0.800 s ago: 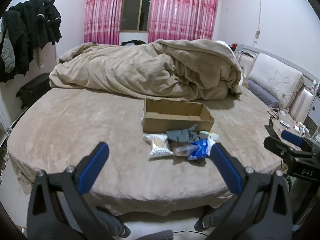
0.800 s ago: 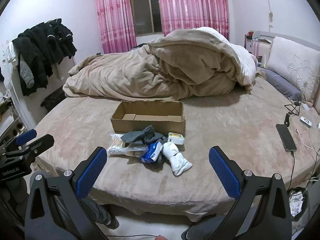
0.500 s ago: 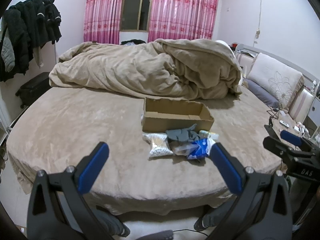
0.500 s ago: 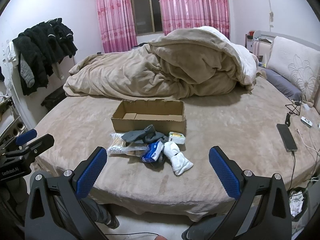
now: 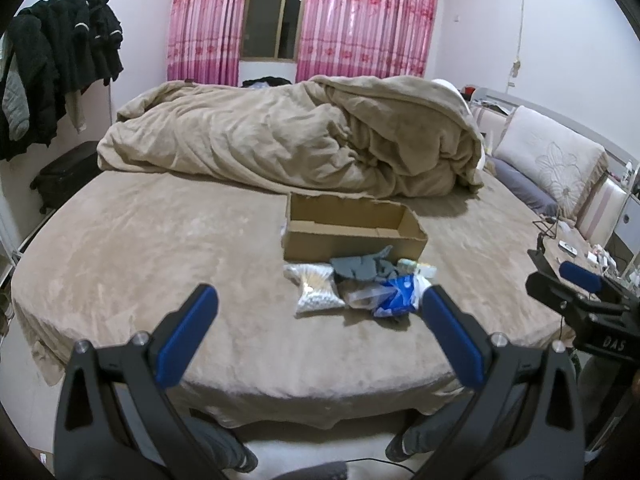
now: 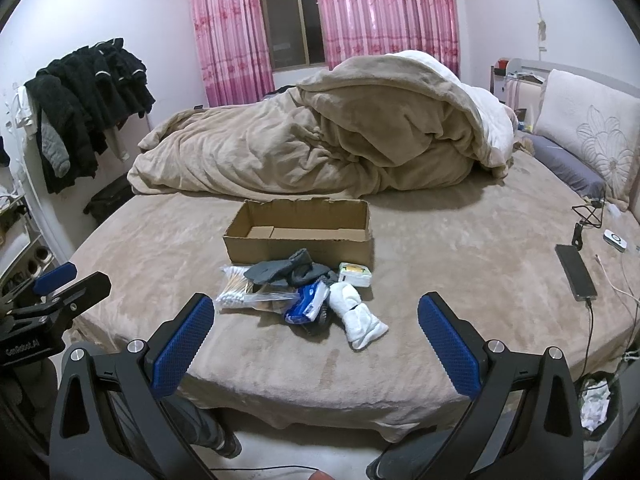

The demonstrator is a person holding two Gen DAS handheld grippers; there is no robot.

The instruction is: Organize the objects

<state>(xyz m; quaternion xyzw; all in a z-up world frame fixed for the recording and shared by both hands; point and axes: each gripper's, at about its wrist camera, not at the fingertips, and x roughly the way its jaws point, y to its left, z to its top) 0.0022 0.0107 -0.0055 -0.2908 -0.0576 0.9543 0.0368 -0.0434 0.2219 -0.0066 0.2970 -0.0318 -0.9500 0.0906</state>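
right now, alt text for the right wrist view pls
An open cardboard box sits on a beige bed, with a small pile in front of it: cotton swabs, grey socks, a white sock. The right claw hangs open near the bed's edge, holding nothing.

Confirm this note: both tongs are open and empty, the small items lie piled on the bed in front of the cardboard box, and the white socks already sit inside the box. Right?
Not quite. The white socks lie on the bed at the near edge of the pile, outside the cardboard box, whose visible inside is empty, as the right wrist view shows. Both tongs, left and right, are indeed open and empty.
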